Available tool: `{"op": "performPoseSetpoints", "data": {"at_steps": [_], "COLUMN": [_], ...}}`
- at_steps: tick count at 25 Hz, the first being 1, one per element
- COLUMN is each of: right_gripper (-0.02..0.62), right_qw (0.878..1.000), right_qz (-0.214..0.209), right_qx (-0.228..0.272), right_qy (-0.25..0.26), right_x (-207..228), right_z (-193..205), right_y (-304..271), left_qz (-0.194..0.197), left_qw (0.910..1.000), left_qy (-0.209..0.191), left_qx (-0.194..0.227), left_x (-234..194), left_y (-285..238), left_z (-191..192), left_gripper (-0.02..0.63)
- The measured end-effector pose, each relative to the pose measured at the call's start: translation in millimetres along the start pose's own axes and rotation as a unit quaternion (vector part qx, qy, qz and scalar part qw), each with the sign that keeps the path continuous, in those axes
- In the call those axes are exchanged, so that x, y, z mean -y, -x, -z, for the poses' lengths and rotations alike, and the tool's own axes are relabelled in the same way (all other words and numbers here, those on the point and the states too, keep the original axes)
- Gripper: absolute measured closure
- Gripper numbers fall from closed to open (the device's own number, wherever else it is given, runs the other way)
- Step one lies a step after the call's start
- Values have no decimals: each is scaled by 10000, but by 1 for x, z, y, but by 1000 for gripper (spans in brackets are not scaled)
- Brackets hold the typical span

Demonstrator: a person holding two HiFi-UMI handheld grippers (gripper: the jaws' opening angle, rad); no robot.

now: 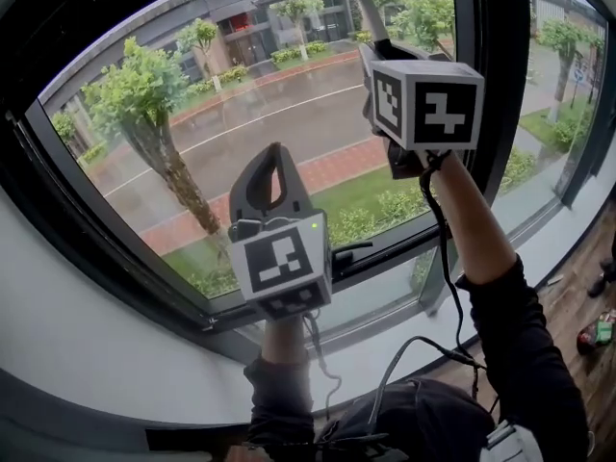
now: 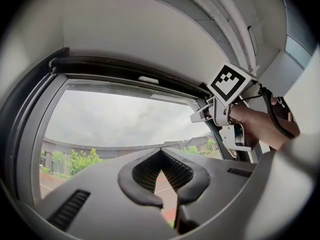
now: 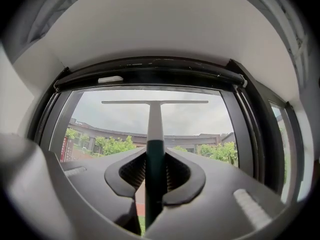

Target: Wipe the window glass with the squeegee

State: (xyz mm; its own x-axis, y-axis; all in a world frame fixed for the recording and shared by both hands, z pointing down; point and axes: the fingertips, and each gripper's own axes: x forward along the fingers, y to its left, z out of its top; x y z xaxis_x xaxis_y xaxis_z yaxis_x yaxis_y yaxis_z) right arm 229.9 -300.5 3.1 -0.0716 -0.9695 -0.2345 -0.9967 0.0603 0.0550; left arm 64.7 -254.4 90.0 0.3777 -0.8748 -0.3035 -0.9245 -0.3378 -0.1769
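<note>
Edges: logged a dark window frame (image 3: 150,73) closing the window glass (image 1: 241,133) on all sides. Noted a thick upright post (image 1: 489,27) just right of the raised arm, and a second, narrower pane (image 1: 553,85) beyond it. Marked a white sill (image 1: 87,354) below the frame and a strip of wooden floor (image 1: 577,296) at far right.

Room to move: found the squeegee (image 3: 155,129) upright against the glass, blade (image 3: 155,102) level and near the top rail, with a band of glass between the two. Saw bare glass past both blade ends and open pane beneath.

Grip: read the right hand-held gripper (image 3: 155,176) as closed on the squeegee's dark green handle, which runs straight up between the pads. Read the left hand-held gripper (image 2: 163,176) as drawn narrow, pads nearly meeting, nothing between them.

Pose: recorded the right arm reaching up and forward, bare forearm (image 1: 462,219) above a dark sleeve (image 1: 525,335), jaws high on the pane beside the post. Recorded the left arm lower and bent, jaws pointing up before the lower middle of the glass.

Count: tallied two hand-held grippers, two marker cubes (image 1: 426,104) (one per gripper), one squeegee, two panes in the head view, one black cable (image 1: 438,248) hanging along the right forearm. Outside, noted one large tree (image 1: 135,94) nearest, at left.
</note>
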Motion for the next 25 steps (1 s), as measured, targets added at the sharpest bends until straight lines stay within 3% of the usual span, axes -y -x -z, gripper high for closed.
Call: {"op": "performPoseSetpoints", "data": {"at_steps": [8,25], "right_gripper": [526,526], "right_qw": [9998,9997], "right_qz": [58,151], "right_qx": [-31,-172], "right_qy": [-208,-74], "right_x": [5,0], "right_z": [-10,6], "right_y": [-23,-28], "left_qz": [110,325], "left_qw": [9996,9992], "left_qy": [94,209], "left_qx": [259,105], "left_x": [0,12], "left_y": [-23,-20], "left_z": [-31,-8], "left_gripper": [606,606]}}
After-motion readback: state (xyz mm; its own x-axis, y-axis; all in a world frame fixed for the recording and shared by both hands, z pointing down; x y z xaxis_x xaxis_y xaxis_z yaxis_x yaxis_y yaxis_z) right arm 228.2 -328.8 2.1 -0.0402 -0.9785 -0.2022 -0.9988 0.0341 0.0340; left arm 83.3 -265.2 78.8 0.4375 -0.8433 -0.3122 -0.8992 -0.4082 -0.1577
